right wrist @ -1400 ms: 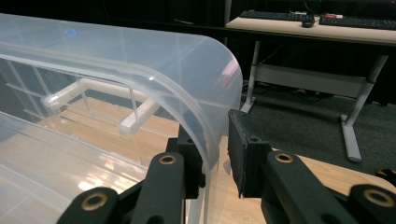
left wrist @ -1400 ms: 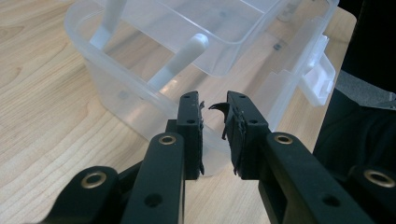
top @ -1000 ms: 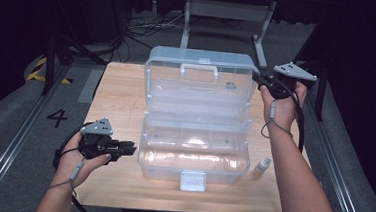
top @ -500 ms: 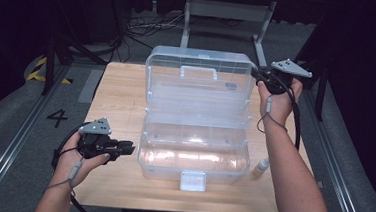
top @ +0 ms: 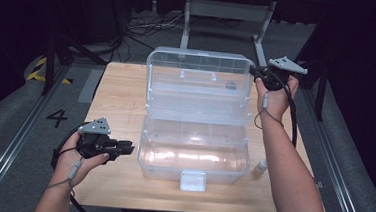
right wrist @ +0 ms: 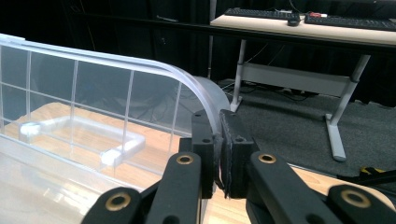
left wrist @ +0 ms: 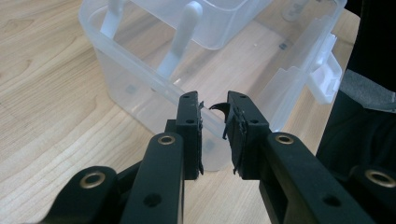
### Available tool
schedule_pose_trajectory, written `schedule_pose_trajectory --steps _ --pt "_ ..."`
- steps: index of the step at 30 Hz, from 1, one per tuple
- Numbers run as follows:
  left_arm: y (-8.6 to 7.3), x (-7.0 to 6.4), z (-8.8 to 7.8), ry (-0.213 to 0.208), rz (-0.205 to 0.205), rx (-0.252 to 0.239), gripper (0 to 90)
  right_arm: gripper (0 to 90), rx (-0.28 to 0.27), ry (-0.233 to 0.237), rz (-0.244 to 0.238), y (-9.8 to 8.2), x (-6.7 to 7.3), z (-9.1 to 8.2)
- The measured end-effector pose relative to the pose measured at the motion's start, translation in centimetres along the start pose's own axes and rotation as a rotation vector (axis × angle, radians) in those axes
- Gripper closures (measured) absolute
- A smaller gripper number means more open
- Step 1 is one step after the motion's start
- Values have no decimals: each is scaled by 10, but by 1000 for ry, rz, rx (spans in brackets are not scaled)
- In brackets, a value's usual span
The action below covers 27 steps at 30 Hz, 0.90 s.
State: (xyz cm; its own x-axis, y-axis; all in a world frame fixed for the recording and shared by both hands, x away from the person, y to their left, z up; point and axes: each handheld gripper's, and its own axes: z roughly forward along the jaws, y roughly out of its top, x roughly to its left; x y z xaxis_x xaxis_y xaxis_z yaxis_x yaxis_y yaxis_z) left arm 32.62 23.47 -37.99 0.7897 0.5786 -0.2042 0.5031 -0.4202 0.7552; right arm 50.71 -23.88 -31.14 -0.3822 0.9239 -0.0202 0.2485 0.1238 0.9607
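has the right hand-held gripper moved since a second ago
Yes. The right hand-held gripper has shifted left, in onto the open lid corner, jaws just closing on its rim.

Clear plastic box [top: 196, 131] – white latch [top: 193, 180], pale wood-grain table [top: 121, 106], black grippers' fingers [left wrist: 189, 135].

— What has been altered since the earlier pictures?
— The right gripper [top: 256, 72] has been carried a little toward nine o'clock, up to the two-o'clock corner of the raised lid [top: 200, 79].
— And its jaws?
— They have just been closing, and the lid's curved rim [right wrist: 212, 112] is now pinched between the pads.
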Motion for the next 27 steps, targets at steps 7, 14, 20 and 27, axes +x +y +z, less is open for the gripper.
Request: schedule_pose_trajectory --steps 7,14,20,27 --pt "-4 0 -4 11 -7 2 756 857 -12 -1 6 -3 -2 8" --pt "-7 -1 -5 19 -15 3 755 856 -18 3 11 -7 -4 15" --pt "-8 0 -4 16 -19 9 754 853 -25 9 15 -10 -7 21" --pt "-8 0 -3 18 -19 14 753 851 -24 12 21 -13 -9 28"
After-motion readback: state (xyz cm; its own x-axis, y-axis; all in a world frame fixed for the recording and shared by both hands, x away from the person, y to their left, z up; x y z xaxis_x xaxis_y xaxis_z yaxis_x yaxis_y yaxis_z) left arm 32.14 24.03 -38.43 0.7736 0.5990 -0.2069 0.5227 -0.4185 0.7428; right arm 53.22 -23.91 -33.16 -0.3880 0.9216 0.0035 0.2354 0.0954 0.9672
